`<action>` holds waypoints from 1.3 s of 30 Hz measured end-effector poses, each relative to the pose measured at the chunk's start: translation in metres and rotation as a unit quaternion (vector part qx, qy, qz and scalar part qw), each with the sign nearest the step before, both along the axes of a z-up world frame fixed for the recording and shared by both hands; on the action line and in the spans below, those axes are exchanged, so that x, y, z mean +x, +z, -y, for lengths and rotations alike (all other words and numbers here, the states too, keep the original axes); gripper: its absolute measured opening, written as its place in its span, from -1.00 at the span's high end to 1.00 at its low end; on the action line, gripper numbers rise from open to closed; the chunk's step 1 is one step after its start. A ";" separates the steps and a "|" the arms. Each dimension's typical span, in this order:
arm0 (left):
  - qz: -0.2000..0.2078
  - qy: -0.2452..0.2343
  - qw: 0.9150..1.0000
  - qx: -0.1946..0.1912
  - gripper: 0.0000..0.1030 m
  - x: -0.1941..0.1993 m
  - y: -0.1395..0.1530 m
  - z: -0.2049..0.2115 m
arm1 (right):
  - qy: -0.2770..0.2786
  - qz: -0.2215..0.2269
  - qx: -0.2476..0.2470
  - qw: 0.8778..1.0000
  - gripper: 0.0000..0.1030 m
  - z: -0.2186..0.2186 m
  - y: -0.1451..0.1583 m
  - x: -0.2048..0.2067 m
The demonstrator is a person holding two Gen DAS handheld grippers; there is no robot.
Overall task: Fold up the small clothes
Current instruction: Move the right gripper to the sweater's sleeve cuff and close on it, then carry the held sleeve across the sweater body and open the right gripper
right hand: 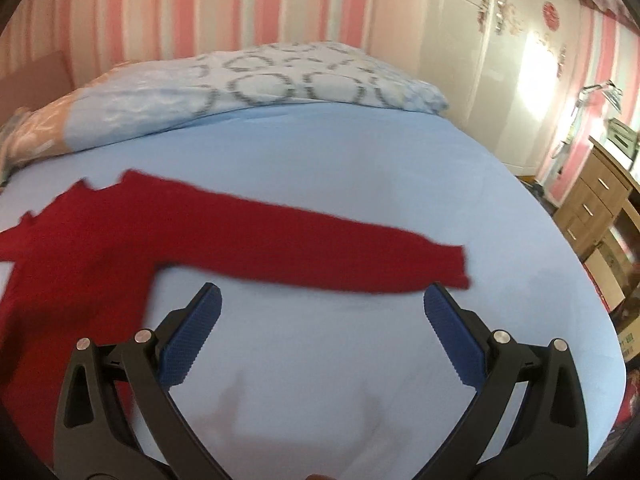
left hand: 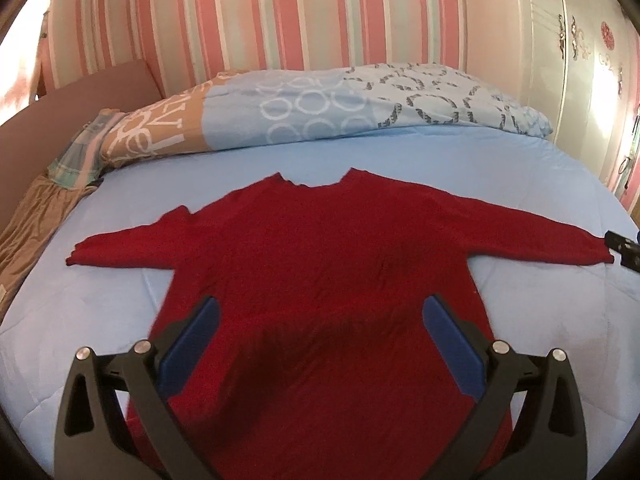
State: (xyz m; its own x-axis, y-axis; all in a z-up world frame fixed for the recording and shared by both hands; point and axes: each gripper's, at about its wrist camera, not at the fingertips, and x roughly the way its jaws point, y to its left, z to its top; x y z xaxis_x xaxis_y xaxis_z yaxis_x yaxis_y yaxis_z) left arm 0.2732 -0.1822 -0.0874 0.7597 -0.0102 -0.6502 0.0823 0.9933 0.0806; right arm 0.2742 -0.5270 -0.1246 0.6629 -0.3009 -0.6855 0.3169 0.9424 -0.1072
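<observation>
Here, one red sweater (left hand: 320, 248) is seen spread flat on the bed (left hand: 400, 148), two grippers (left (left hand: 320, 316), right (right hand: 320, 308)) held above, fingers wide, nothing gripped.

both tools look alike: the left gripper (left hand: 320, 312) and the right gripper (right hand: 322, 304) have matte black plastic arms with long teardrop cut-outs, round silver pivot screws near the blue pads (right hand: 192, 336), and the pads are ridged like teeth.

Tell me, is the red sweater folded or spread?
Spread: the red sweater lies flat on the bed, both sleeves stretched out sideways.
</observation>
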 end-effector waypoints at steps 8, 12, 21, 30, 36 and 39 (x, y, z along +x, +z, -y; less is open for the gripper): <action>-0.002 0.003 1.000 0.010 -0.97 0.008 -0.012 0.012 | -0.040 -0.031 0.001 0.999 -0.94 0.094 -0.039 0.037; -0.003 0.010 1.000 0.015 -0.97 0.009 -0.017 0.010 | -0.060 -0.055 0.028 0.996 -0.94 0.128 -0.063 0.046; 0.001 0.012 0.999 0.031 -0.97 0.006 -0.022 0.005 | -0.086 -0.079 0.093 0.989 -0.64 0.165 -0.090 0.047; -0.001 0.014 0.999 0.030 -0.97 0.010 -0.025 0.003 | -0.071 -0.084 0.099 0.989 -0.09 0.163 -0.089 0.061; 0.003 0.011 0.999 0.029 -0.97 0.014 -0.023 0.004 | -0.057 -0.068 0.095 0.992 0.54 0.154 -0.082 0.064; 0.007 0.011 1.000 0.027 -0.97 0.019 -0.021 0.005 | -0.059 -0.052 0.093 0.993 0.60 0.151 -0.074 0.064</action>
